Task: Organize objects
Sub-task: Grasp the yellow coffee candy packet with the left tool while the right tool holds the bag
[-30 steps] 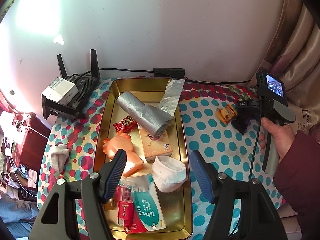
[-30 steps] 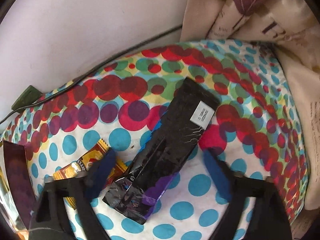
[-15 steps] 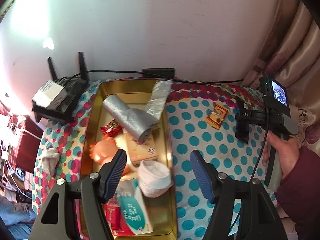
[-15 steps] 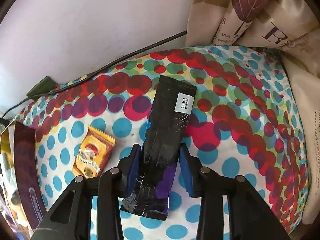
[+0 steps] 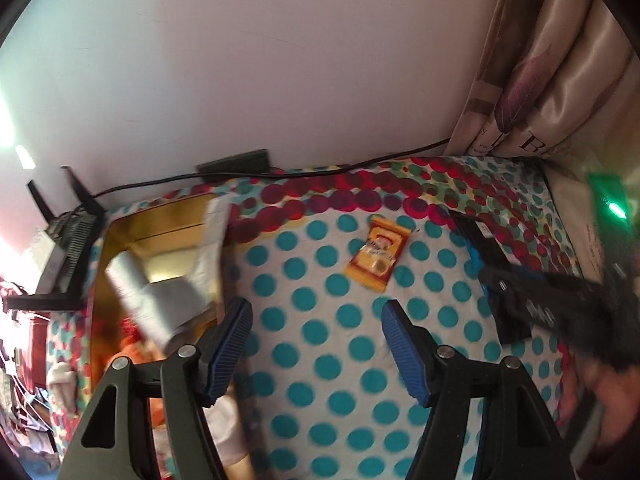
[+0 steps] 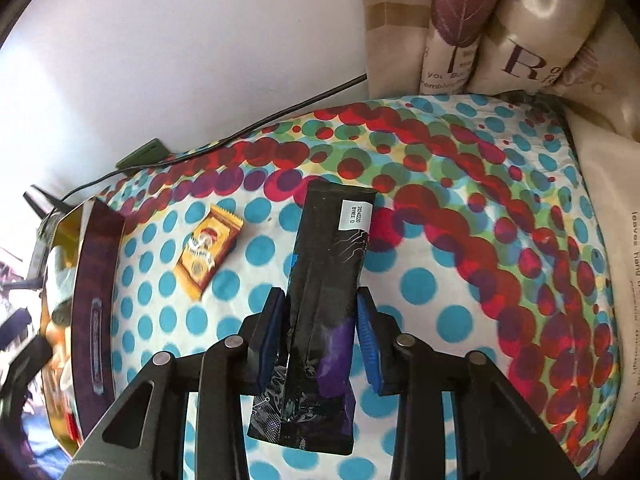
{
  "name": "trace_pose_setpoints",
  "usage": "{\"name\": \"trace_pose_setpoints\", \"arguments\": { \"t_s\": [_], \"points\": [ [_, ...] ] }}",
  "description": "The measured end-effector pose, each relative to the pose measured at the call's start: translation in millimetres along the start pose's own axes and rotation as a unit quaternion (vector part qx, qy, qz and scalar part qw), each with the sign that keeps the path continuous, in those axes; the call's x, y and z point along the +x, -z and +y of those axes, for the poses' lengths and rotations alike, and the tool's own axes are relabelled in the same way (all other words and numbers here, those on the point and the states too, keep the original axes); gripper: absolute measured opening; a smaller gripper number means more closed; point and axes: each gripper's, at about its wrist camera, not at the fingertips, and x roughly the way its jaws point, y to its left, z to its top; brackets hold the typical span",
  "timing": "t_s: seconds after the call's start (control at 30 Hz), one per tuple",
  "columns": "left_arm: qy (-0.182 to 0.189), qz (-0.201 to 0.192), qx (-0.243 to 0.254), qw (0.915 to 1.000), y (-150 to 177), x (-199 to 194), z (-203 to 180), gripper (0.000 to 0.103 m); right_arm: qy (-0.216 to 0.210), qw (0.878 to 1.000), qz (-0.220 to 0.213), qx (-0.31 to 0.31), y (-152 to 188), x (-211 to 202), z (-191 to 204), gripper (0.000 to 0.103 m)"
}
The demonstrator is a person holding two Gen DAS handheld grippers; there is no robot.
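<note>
A long black packet (image 6: 326, 280) with a white label lies on the polka-dot cloth. My right gripper (image 6: 320, 320) is shut on the black packet, a blue pad on each side of it. The packet also shows in the left wrist view (image 5: 486, 256), partly behind the right gripper body. A small orange snack packet (image 5: 378, 258) lies on the cloth ahead of my left gripper (image 5: 316, 324), which is open and empty above the cloth. The snack packet also shows in the right wrist view (image 6: 208, 252). A gold tray (image 5: 160, 224) at the left holds a grey roll (image 5: 148, 300) and other items.
A black router (image 5: 68, 236) stands left of the tray. A black cable (image 5: 320, 170) runs along the wall. Curtains (image 6: 500, 20) hang at the back right. A cream surface (image 6: 616, 280) borders the cloth on the right.
My left gripper has swung right, from over the tray to over the cloth near the snack packet. My right gripper closed on the black packet and still holds it.
</note>
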Motion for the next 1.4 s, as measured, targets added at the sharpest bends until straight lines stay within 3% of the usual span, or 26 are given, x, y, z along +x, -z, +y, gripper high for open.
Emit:
{"name": "trace_pose_setpoints", "arguments": {
  "t_s": [0.3,0.53,0.73,0.93,1.4],
  "points": [
    [0.044,0.029,0.014,0.9985,-34,59,-31,0.072,-0.025,0.999,0.001,-0.023,23,-15,-24,0.033],
    [0.036,0.062,0.052,0.9961,-48,98,-46,0.077,-0.039,0.999,0.008,-0.009,35,-19,-46,0.033],
    [0.026,0.089,0.052,0.9943,-49,125,-49,0.077,-0.046,0.999,0.008,-0.005,36,-20,-53,0.033],
    [0.014,0.098,0.067,0.9928,-48,139,-55,0.077,-0.050,0.999,0.004,-0.003,36,-23,-53,0.033],
    [0.029,0.098,0.043,0.9938,-47,141,-51,0.077,-0.060,0.998,0.003,-0.005,33,-25,-52,0.034]
  ]
}}
